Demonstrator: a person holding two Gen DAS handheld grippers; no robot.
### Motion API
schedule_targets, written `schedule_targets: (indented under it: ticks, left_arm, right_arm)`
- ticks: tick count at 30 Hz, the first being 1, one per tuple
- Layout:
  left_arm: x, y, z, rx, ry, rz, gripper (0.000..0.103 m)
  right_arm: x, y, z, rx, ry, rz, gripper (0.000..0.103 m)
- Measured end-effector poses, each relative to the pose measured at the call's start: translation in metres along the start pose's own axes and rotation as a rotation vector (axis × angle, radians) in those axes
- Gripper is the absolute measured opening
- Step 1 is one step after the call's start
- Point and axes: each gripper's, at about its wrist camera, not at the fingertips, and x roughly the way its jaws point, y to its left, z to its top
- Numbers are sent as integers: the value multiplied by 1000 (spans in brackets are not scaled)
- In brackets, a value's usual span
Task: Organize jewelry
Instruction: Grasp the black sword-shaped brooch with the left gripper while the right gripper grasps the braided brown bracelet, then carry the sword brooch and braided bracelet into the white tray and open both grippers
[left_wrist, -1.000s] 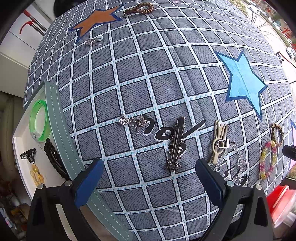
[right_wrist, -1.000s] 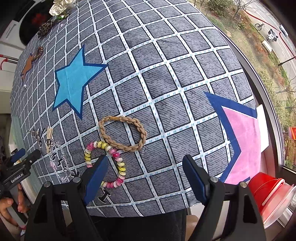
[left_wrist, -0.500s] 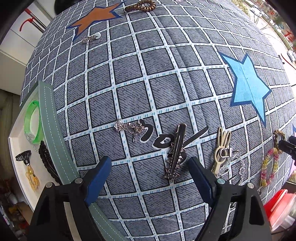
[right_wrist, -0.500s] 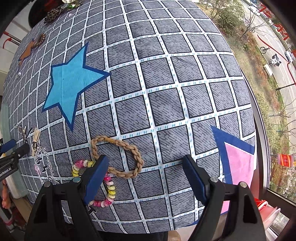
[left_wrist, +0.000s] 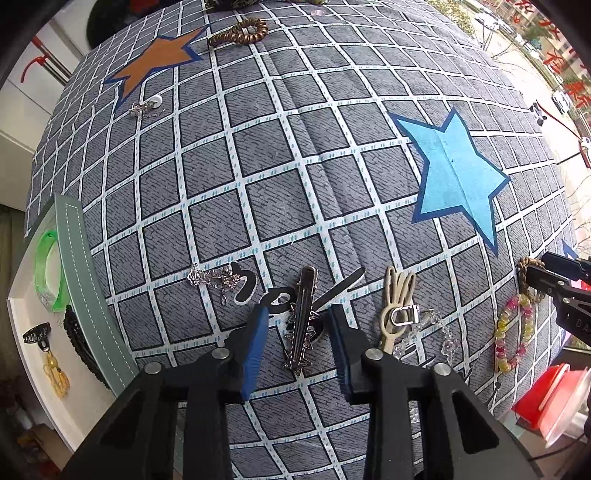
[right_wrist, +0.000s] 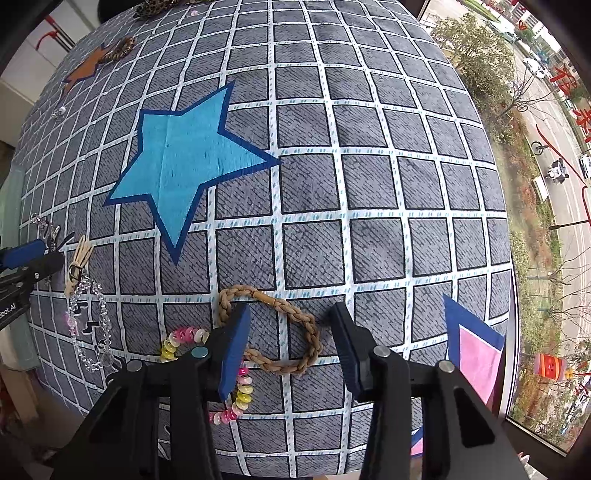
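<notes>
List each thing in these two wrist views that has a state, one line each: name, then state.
Left gripper: open, fingers either side of the hair clip.
Star-studded hair clip: flat on the cloth, not gripped.
Right gripper: open over the braided bracelet.
Braided bracelet: lying flat.
Beaded bracelet: flat, partly hidden.
Jewelry tray: open, holding a green bangle.

Two bracelets, braided (right_wrist: 280, 332) and beaded (right_wrist: 236, 384); two clips, metal (left_wrist: 301, 317) and cream (left_wrist: 395, 299); three stars; two grippers.
</notes>
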Motion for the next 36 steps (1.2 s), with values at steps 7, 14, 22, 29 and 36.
schedule_targets:
  ticks: [7, 14, 22, 29, 36]
  left_arm:
    - [-3, -4, 15, -20, 2, -29, 23]
    - [-23, 6, 11, -34, -30, -56, 24]
    - [-48, 12, -1, -44, -66, -79, 24]
    - [-75, 31, -17, -56, -97, -98, 24]
    - [-86, 45, -26, -78, -131, -96, 23]
  right_arm:
    - [-13, 9, -2, 39, -6, 10, 8]
    - [-24, -12, 4, 139, -21, 96, 8]
    - [-46, -21, 6, 194, -50, 168, 8]
    - [-56, -12, 3, 172, -68, 174, 8]
    - [-75, 7, 9, 129, -86, 199, 8]
